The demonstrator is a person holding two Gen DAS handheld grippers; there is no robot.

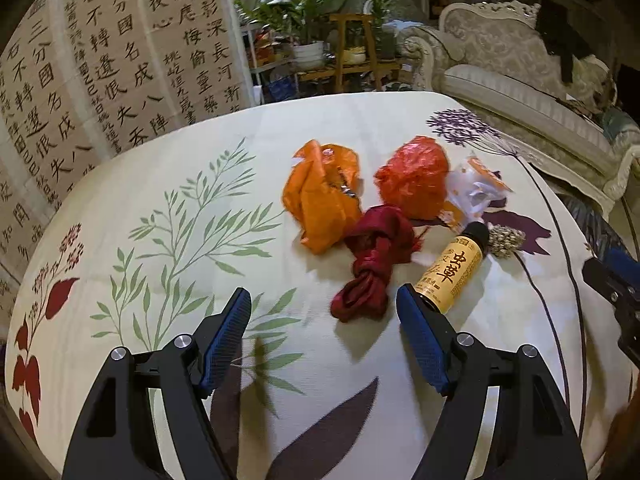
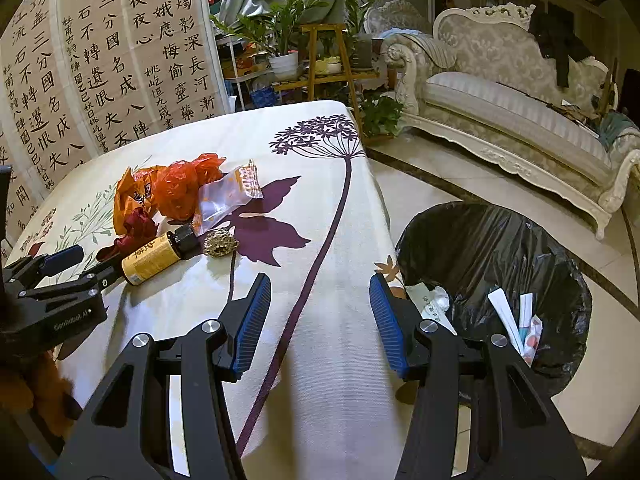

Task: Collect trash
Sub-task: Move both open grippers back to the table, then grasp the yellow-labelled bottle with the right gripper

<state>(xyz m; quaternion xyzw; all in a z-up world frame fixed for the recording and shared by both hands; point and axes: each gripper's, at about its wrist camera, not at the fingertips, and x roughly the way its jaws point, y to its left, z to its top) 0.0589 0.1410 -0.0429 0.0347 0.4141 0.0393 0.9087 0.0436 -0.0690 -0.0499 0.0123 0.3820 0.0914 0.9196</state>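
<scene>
The left wrist view looks forward along the left tool, low and close over the surface, toward its far edge and the calligraphy wall. The right wrist view looks the same way from above the surface's right edge, with the lined bin beside it. Both views share the trash pile, the wall and the sofa.

My claws carry blue ribbed pads on black arms. Cream tablecloth with green, red, purple botanical print; orange wrapper; red-orange bag; dark-red cloth; yellow-labelled bottle; black bin liner.
</scene>
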